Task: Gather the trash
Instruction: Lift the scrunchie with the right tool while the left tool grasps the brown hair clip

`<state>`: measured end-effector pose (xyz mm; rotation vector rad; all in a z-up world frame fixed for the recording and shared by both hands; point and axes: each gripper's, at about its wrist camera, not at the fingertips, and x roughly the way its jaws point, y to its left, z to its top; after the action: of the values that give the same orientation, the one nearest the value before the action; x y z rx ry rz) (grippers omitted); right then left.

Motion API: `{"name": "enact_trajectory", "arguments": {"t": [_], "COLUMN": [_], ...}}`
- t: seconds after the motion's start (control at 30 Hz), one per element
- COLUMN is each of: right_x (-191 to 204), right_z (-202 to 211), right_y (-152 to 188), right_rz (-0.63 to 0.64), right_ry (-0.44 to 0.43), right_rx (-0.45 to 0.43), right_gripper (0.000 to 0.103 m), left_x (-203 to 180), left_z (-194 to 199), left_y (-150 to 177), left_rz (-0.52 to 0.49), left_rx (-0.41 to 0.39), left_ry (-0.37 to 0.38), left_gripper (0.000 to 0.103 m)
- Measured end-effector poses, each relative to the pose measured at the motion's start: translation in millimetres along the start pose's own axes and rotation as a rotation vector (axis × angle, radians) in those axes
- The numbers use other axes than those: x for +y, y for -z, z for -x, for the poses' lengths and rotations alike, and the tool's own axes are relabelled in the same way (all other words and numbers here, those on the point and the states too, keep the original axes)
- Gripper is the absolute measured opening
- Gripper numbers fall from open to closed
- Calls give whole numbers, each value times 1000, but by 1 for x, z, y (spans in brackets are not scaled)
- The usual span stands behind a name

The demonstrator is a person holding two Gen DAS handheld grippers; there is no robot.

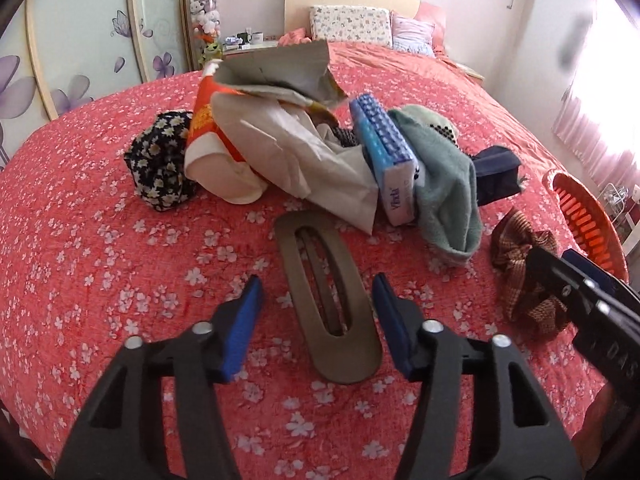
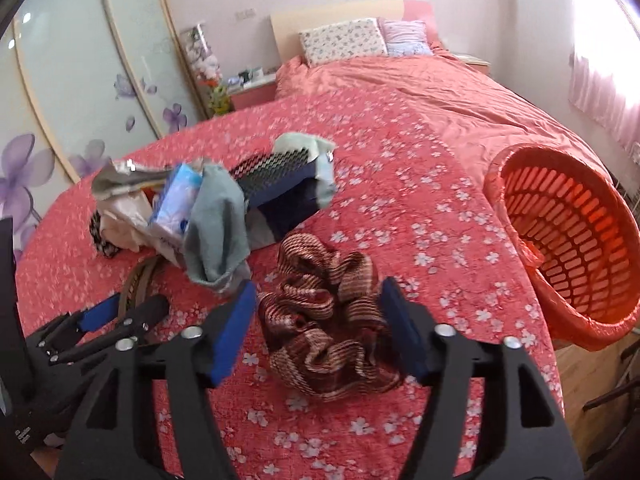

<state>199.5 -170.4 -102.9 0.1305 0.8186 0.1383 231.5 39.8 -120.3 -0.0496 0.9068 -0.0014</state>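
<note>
Left gripper (image 1: 318,308) parted around flat olive-brown oval hair clip (image 1: 326,300), pads clear of both its edges. Clip flat on red blossom-print bedspread (image 1: 100,260), long axis running away from the fingers toward heap of crumpled papers (image 1: 288,148) and blue-white tissue pack (image 1: 386,152). Right gripper (image 2: 318,316) spread wide, straddling brown striped fabric scrunchie (image 2: 324,316) without pressing. Orange slotted plastic basket (image 2: 568,240) tilted at bed's right edge.

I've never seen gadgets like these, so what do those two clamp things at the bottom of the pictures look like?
Each hand-held gripper, left and right, has two black plastic arms with cut-out slots and silver rivets, ending in flat blue ribbed fingers. White lettering marks the right one's side.
</note>
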Motion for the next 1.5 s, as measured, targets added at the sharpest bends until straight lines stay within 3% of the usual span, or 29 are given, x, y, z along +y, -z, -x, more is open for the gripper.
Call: {"name": "enact_trajectory", "arguments": {"t": [0.1, 0.2, 0.27, 0.4, 0.63, 0.77, 0.87, 1.3, 1.5], "right_x": [5, -5, -12, -17, -16, -17, -17, -14, -20], "right_z": [-12, -23, -24, -32, -27, -25, -23, -17, 6], "right_y": [-1, 1, -6, -17, -10, -7, -7, -8, -17], "right_rz": [40, 27, 12, -16, -24, -7, -5, 14, -7], "right_ry": [64, 91, 98, 98, 93, 97, 92, 88, 64], "right_rx": [39, 70, 68, 94, 81, 63, 55, 37, -14], "right_gripper": [71, 51, 45, 50, 50, 33, 28, 26, 26], "left_x": [-1, 4, 11, 15, 12, 20, 24, 22, 25], "left_z": [0, 0, 2, 1, 2, 5, 7, 5, 27], "left_y": [1, 0, 0, 0, 4, 7, 8, -1, -2], "left_rz": [-19, -23, -18, -14, -1, 32, 38, 1, -24], "left_rx": [-5, 3, 1, 5, -5, -6, -12, -8, -53], "left_ry": [5, 18, 34, 44, 63, 88, 100, 64, 51], "left_gripper": [40, 39, 42, 43, 40, 35, 33, 32, 32]}}
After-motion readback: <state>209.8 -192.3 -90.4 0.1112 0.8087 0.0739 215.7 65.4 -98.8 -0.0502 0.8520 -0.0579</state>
